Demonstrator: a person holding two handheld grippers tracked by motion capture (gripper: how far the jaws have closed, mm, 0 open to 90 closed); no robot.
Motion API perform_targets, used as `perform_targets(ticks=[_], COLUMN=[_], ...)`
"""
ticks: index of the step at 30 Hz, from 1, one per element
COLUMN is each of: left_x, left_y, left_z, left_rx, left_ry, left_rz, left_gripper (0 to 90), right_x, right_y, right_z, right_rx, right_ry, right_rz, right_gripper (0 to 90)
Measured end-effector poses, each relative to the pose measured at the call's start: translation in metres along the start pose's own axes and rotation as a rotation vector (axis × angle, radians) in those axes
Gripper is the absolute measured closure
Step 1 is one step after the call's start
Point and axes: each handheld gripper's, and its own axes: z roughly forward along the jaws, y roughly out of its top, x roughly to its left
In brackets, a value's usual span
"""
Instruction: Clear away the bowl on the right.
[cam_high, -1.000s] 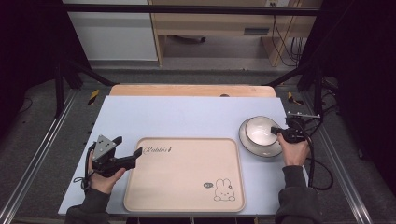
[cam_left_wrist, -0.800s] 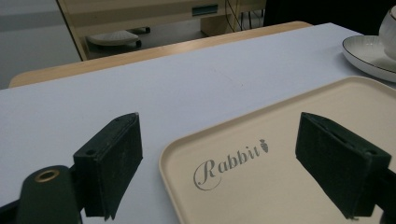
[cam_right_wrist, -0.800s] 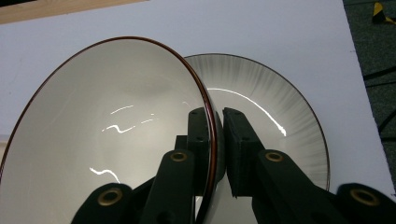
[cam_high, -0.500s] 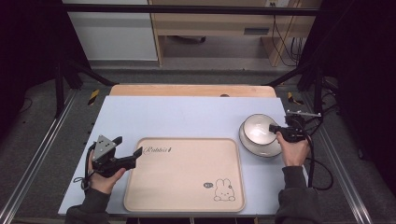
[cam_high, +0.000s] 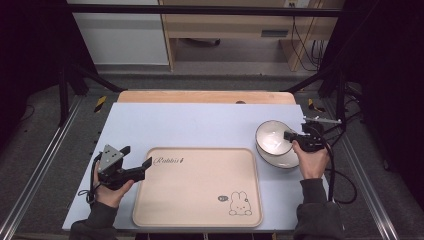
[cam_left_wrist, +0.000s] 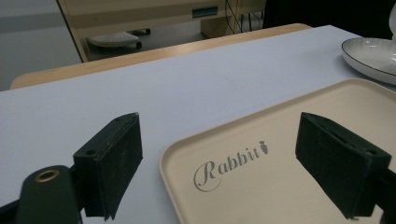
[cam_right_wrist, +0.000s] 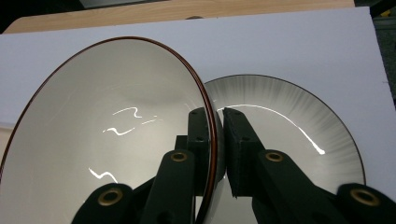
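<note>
Two grippers: right gripper (cam_right_wrist: 215, 154) clamped on tilted bowl (cam_right_wrist: 107, 135) rim, above plate (cam_right_wrist: 299, 135); left gripper (cam_high: 136, 164) wide open, empty, straddling tray (cam_high: 200, 187) corner.

Tray (cam_high: 200, 187) bare; bowl (cam_high: 272, 137) and plate (cam_high: 285, 159) crowd the right.

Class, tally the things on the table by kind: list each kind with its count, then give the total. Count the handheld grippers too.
Bowls: 2, the tilted bowl gripped at its rim, and the second bowl flat beneath it
Trays: 1, the beige tray printed with a rabbit
Grippers: 2, the left gripper and the right gripper
Total: 5
</note>
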Motion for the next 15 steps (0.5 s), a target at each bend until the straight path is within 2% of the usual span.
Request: perform_targets(ticks=[1, 15], left_x=[0.0, -0.001], left_y=[0.0, -0.001], left_z=[0.0, 0.002], left_rx=[0.0, 0.008], left_ry=[-0.001, -0.002], left_rz=[0.001, 0.004], left_gripper=[14.3, 14.3], right_x=[0.003, 0.023], right_y=[0.0, 0.003], right_z=[-0.001, -0.008], right_rx=[-0.004, -0.018], right_ry=[0.008, 0.063], right_rz=[-0.016, -0.055], right_gripper=[81.8, 81.8])
